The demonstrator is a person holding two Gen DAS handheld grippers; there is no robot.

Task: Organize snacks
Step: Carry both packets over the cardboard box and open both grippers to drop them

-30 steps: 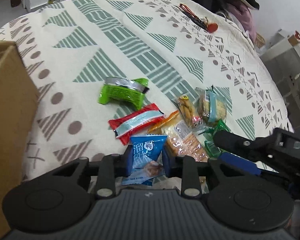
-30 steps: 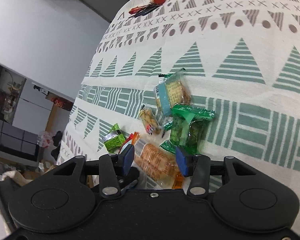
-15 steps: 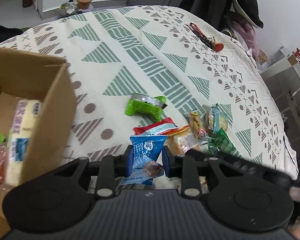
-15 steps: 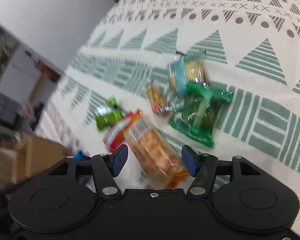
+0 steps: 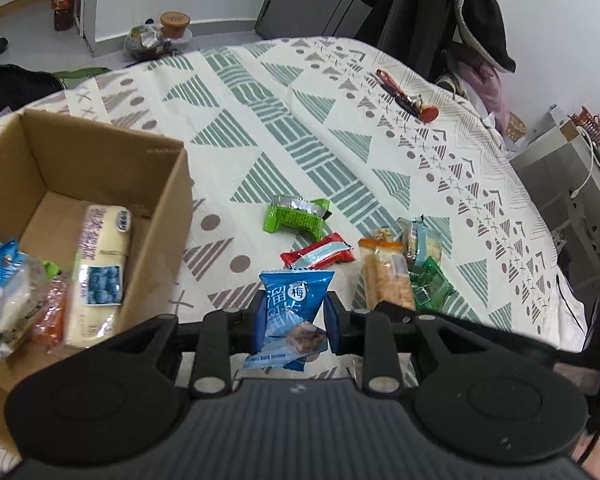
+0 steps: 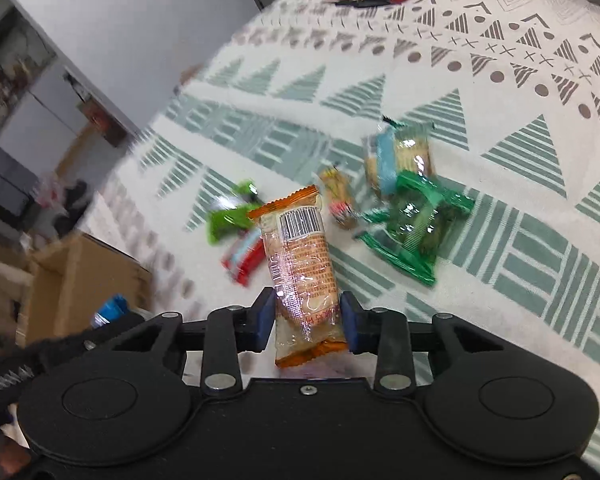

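Observation:
My left gripper (image 5: 293,320) is shut on a blue snack packet (image 5: 294,304), held above the patterned cloth just right of an open cardboard box (image 5: 100,152) that holds several snacks. My right gripper (image 6: 306,320) is shut on an orange cracker pack (image 6: 302,268), lifted off the cloth; the same pack (image 5: 386,276) shows in the left wrist view. On the cloth lie a light green packet (image 5: 296,218), a red packet (image 5: 318,254), a dark green packet (image 6: 416,226), a blue-banded cracker pack (image 6: 398,156) and a small biscuit packet (image 6: 338,198).
The box (image 6: 80,280) stands at the left in the right wrist view. A red-and-black keychain (image 5: 406,98) lies at the far side of the cloth. The cloth's rounded edge drops off to the right, beside a grey shelf (image 5: 556,168).
My left gripper has risen and swung left with the blue packet, bringing the box interior into view. My right gripper has shut on the orange cracker pack and lifted it.

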